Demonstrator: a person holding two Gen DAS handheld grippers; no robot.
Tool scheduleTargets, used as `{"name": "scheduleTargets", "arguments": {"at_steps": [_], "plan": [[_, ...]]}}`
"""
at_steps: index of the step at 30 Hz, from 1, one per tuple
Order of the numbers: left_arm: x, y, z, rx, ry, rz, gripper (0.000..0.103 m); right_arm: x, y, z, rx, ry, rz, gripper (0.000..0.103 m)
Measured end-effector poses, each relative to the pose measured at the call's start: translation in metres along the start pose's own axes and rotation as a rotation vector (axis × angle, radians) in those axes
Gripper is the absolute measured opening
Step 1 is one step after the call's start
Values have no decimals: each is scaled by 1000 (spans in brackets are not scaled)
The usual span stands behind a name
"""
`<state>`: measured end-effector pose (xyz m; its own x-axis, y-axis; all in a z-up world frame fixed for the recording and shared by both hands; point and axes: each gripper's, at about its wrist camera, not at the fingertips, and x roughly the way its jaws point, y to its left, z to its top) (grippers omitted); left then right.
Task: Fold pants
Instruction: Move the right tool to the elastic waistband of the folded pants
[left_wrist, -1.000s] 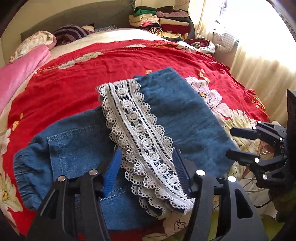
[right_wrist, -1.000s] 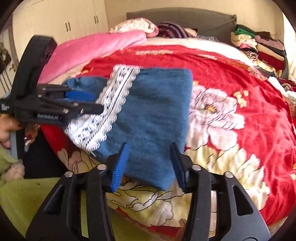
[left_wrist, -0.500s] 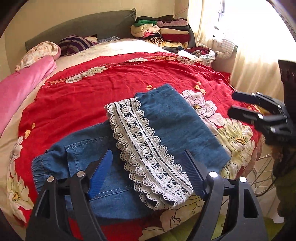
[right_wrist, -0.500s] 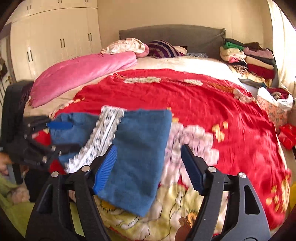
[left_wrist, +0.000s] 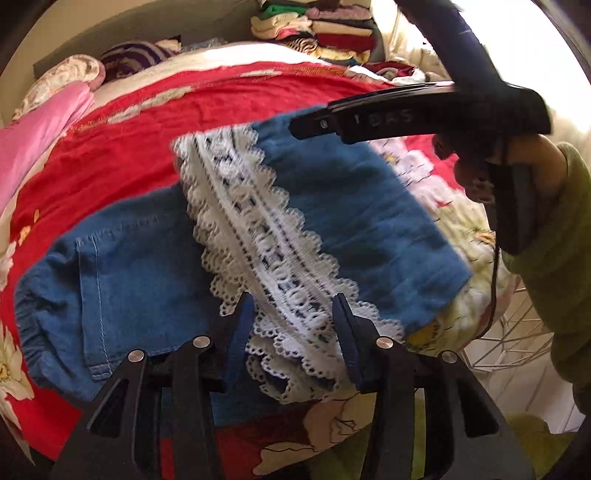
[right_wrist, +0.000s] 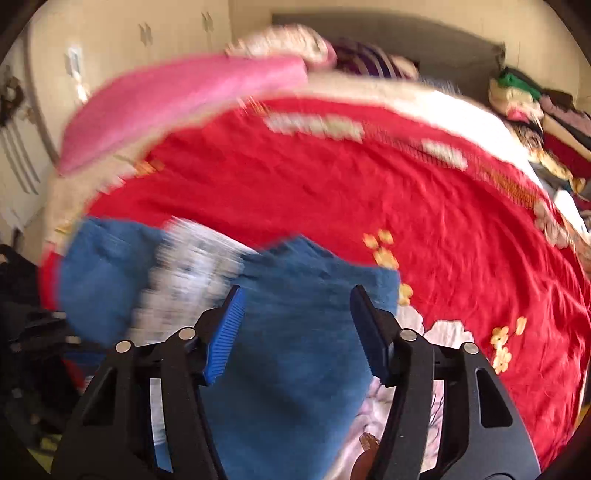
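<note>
Blue denim pants (left_wrist: 133, 266) lie folded on the red bedspread, the leg end with a white lace trim (left_wrist: 266, 236) laid over the waist part. My left gripper (left_wrist: 293, 325) is open, its fingers either side of the near end of the lace. In the blurred right wrist view the pants (right_wrist: 295, 354) lie near the bed's front edge. My right gripper (right_wrist: 297, 325) is open over the blue cloth and holds nothing. It also shows side-on in the left wrist view (left_wrist: 388, 118), above the far part of the pants.
The red flowered bedspread (right_wrist: 369, 184) covers the bed. A pink bolster (right_wrist: 177, 99) and pillows lie at the far left. A stack of folded clothes (left_wrist: 325, 29) stands at the far right. A white wire basket (left_wrist: 513, 332) stands beside the bed.
My left gripper has moved back in over the lace end and its jaws have narrowed. My right gripper has swung across above the pants, and its view is blurred by motion.
</note>
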<state>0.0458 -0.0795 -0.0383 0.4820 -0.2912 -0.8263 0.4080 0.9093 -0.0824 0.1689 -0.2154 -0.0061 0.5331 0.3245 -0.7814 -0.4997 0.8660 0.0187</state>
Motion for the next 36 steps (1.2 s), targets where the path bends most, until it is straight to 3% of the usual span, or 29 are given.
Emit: {"name": "scheduleTargets", "arguments": {"at_steps": [3, 7, 12, 20, 31, 32, 33, 34, 36], "plan": [[5, 9, -2, -37, 6, -32, 44, 31, -16, -7, 43, 79, -28, 47], [1, 8, -2, -36, 1, -32, 46, 27, -17, -11, 62, 49, -15, 47], [-12, 8, 2, -32, -34, -13, 59, -9, -19, -8, 87, -38, 7, 49], [-42, 7, 8, -27, -94, 26, 59, -56, -10, 4, 58, -138, 14, 67], [-63, 18, 9, -51, -128, 76, 60, -91, 17, 26, -2, -220, 18, 82], [-66, 21, 8, -59, -132, 78, 65, -94, 20, 28, -11, -225, 19, 83], [-68, 22, 7, -64, -134, 83, 93, -95, 23, 30, -16, -229, 19, 84], [-71, 24, 5, -70, -143, 100, 99, -97, 26, 32, -24, -234, 17, 84], [-76, 27, 3, -74, -157, 115, 98, -100, 33, 36, -37, -239, 25, 85]]}}
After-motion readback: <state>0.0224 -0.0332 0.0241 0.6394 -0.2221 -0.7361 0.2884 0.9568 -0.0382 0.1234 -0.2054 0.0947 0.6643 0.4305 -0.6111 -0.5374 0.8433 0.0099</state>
